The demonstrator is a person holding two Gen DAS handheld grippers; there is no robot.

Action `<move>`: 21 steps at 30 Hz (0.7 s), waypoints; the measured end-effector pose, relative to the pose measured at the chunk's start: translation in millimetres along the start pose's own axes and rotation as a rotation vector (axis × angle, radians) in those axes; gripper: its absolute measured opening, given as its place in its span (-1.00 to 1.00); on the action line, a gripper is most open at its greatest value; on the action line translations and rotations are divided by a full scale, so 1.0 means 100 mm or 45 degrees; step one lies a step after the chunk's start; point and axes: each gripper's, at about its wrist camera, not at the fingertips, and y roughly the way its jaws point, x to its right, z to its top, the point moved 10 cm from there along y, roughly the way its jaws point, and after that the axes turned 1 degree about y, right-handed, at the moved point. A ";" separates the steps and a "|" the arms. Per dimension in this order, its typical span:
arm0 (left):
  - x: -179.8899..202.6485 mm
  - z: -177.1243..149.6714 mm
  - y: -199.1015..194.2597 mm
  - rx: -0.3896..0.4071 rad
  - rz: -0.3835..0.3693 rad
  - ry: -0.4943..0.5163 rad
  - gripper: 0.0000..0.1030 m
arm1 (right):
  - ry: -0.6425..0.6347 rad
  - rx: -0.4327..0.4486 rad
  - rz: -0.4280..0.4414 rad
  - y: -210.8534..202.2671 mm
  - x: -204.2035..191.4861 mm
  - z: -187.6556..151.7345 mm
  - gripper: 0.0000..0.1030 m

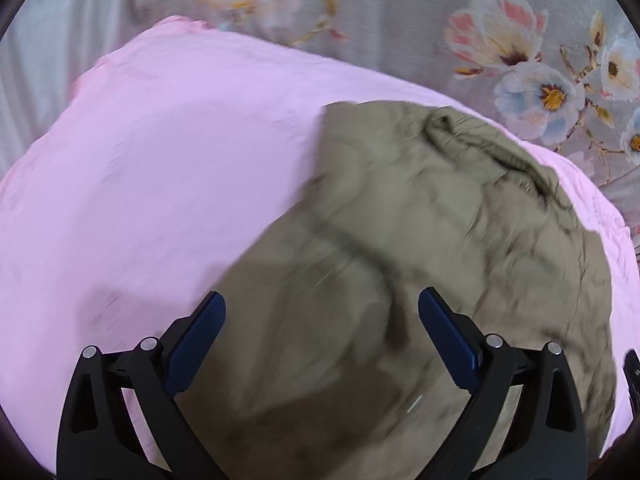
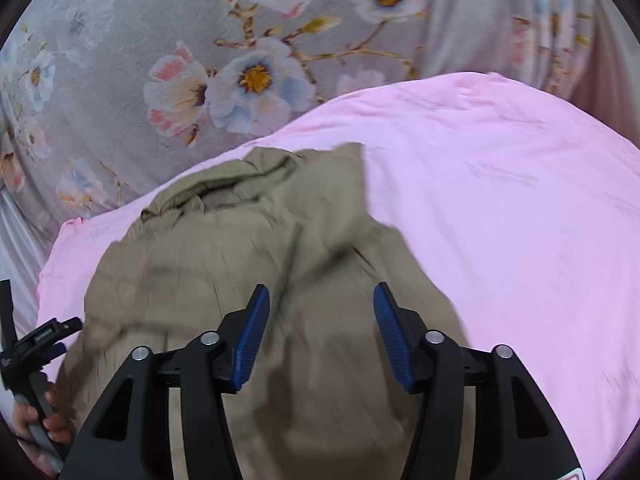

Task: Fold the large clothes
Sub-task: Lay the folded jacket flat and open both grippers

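Note:
A large olive-khaki jacket (image 1: 420, 248) lies crumpled on a pink sheet (image 1: 160, 152), its collar at the far end. It also shows in the right wrist view (image 2: 240, 248) on the pink sheet (image 2: 500, 184). My left gripper (image 1: 322, 308) is open and empty, hovering above the jacket's near part. My right gripper (image 2: 321, 300) is open and empty, also above the jacket. The left gripper's body and the hand holding it (image 2: 36, 360) show at the left edge of the right wrist view. Both views are blurred by motion.
A grey bedspread with a flower print (image 1: 520, 52) lies beyond the pink sheet, also seen in the right wrist view (image 2: 180, 72). Pale striped fabric (image 1: 48, 60) is at the far left.

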 end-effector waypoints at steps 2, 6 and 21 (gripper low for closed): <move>-0.32 -0.26 -0.23 -0.003 0.013 -0.036 0.84 | 0.015 -0.006 -0.026 -0.29 0.14 -0.26 0.17; -0.84 -0.70 -0.49 -0.051 0.030 -0.124 0.84 | 0.012 -0.023 -0.050 -0.74 0.36 -0.77 0.36; -0.49 -1.34 -0.74 -0.178 -0.201 -0.101 0.52 | 0.122 -0.232 0.133 -0.94 0.46 -1.35 0.14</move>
